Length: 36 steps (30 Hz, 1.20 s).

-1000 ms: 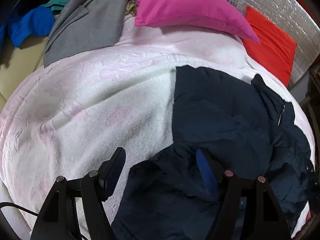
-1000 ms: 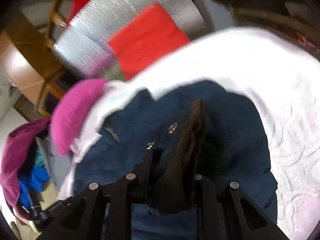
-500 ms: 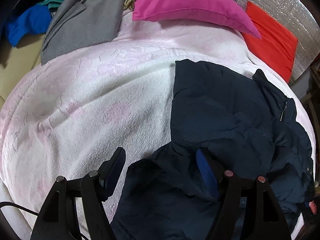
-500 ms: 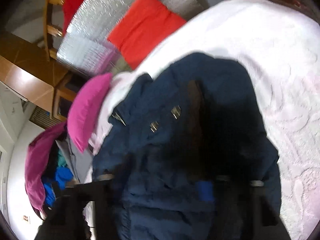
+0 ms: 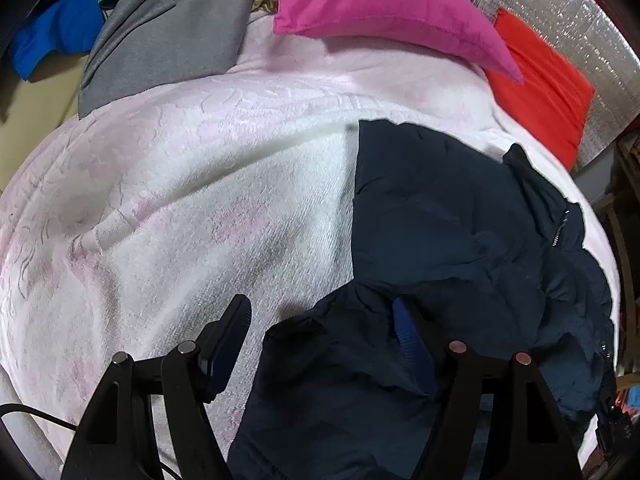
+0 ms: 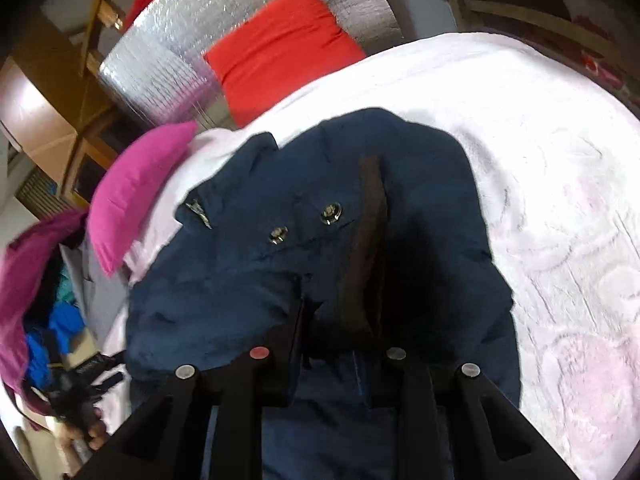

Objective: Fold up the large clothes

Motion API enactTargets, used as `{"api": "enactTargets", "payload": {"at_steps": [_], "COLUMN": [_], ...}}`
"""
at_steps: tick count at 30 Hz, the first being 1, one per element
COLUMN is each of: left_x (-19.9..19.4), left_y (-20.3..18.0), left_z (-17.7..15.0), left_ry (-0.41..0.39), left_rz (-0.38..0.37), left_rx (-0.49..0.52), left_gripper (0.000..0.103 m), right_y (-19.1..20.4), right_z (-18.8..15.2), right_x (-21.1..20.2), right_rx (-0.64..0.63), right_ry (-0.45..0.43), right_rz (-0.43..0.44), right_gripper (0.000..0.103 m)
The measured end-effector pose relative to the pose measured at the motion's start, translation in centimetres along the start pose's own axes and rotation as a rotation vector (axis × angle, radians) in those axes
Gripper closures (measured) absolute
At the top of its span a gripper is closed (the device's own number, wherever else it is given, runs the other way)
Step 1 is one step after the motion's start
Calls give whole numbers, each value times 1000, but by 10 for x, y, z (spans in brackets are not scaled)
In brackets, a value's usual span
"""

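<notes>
A large dark navy jacket [image 5: 448, 232] lies crumpled on the pale pink bedspread [image 5: 180, 200], at the right of the left wrist view. My left gripper [image 5: 324, 320] is open, hovering over the jacket's near edge; its right finger sits above the fabric, its left finger above the bedspread. In the right wrist view the jacket [image 6: 280, 248] shows two metal snaps and a brown lining strip. My right gripper [image 6: 340, 320] is shut on a fold of the jacket, with fabric bunched between the fingers.
A magenta pillow [image 5: 380, 8] and a red cushion [image 5: 540, 80] lie at the bed's head against a silver foil panel [image 5: 560, 0]. A grey garment [image 5: 172, 32] and blue clothes [image 5: 56, 36] lie at the far left. Wooden furniture [image 6: 48, 92] stands beyond.
The right gripper swung over the jacket, blurred half a second ago, and is now steadier with the fold in it. The left gripper stayed open and drifted slightly; the jacket shifted a little.
</notes>
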<state>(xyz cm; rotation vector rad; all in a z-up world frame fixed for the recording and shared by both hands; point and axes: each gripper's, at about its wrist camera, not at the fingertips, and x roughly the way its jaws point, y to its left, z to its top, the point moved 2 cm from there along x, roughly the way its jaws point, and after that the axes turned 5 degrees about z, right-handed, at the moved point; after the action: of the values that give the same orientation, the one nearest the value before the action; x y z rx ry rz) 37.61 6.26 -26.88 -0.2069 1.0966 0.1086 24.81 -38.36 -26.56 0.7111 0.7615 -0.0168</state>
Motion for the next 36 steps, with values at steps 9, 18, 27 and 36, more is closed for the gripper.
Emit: {"api": "enactTargets", "payload": {"at_steps": [9, 18, 27, 36], "left_x": [-13, 21, 21, 25], "left_y": [28, 13, -3, -22], "left_z": [14, 6, 4, 3], "left_ry": [-24, 122, 85, 40], "left_rz": [-183, -297, -302, -236], "left_rx": [-92, -63, -49, 29], "left_gripper": [26, 26, 26, 45], "right_y": [-28, -70, -44, -37], "right_z": [18, 14, 6, 2], "right_x": [-60, 2, 13, 12], "right_rx": [54, 208, 75, -25], "right_ry": [-144, 34, 64, 9], "right_rz": [4, 67, 109, -7], "right_gripper": [21, 16, 10, 37]}}
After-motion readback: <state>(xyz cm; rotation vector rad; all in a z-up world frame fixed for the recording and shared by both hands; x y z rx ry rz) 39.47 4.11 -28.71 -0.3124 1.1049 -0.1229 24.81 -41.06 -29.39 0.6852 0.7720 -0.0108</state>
